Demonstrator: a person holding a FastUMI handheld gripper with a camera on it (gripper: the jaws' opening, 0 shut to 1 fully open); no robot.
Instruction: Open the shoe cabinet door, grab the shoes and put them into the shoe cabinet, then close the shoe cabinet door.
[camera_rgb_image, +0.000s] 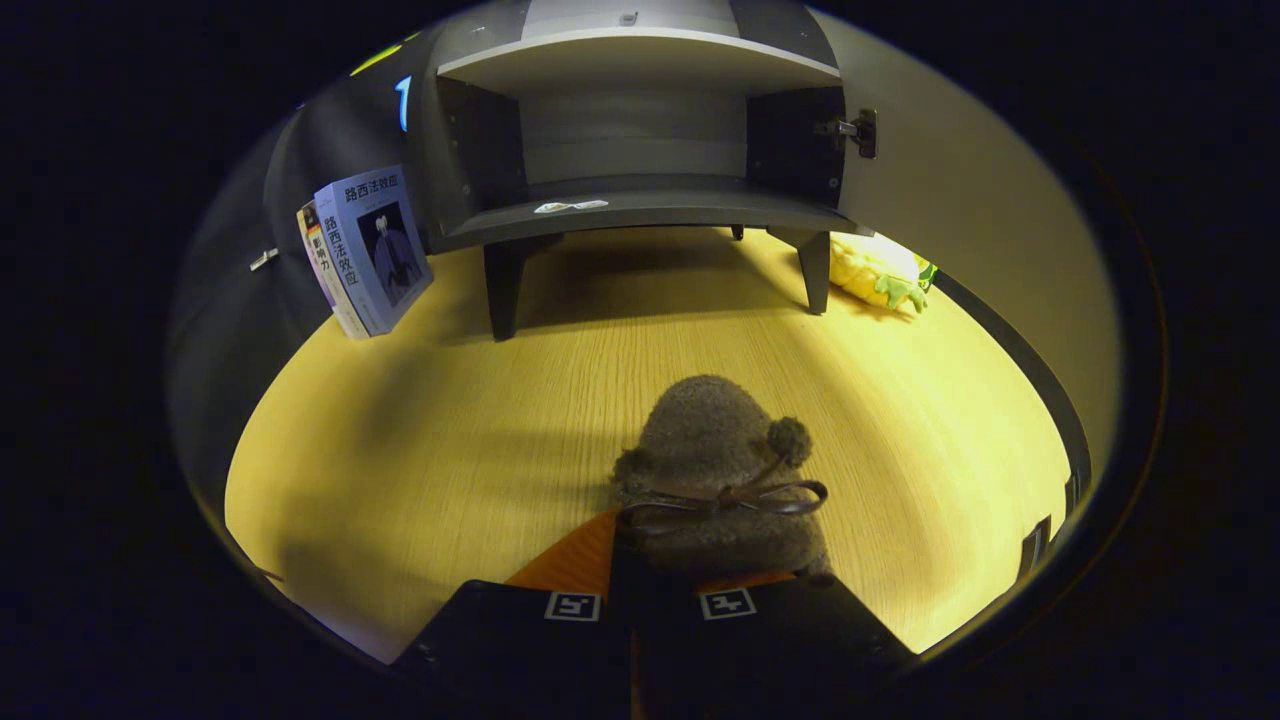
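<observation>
A fuzzy brown shoe with a dark bow and two pompoms sticks out ahead of my gripper, toe pointing toward the cabinet. Both fingers are closed on its rear end, so the gripper is shut on it. Beyond the shoe, across a stretch of wooden floor, stands the grey shoe cabinet on short legs. Its door is swung wide open to the right, hinge showing. The lower shelf holds only a small flat sticker or tag.
Two books lean upright against the wall left of the cabinet. A yellow and green plush toy lies on the floor by the cabinet's right leg, under the open door. Wooden floor spreads between the shoe and the cabinet.
</observation>
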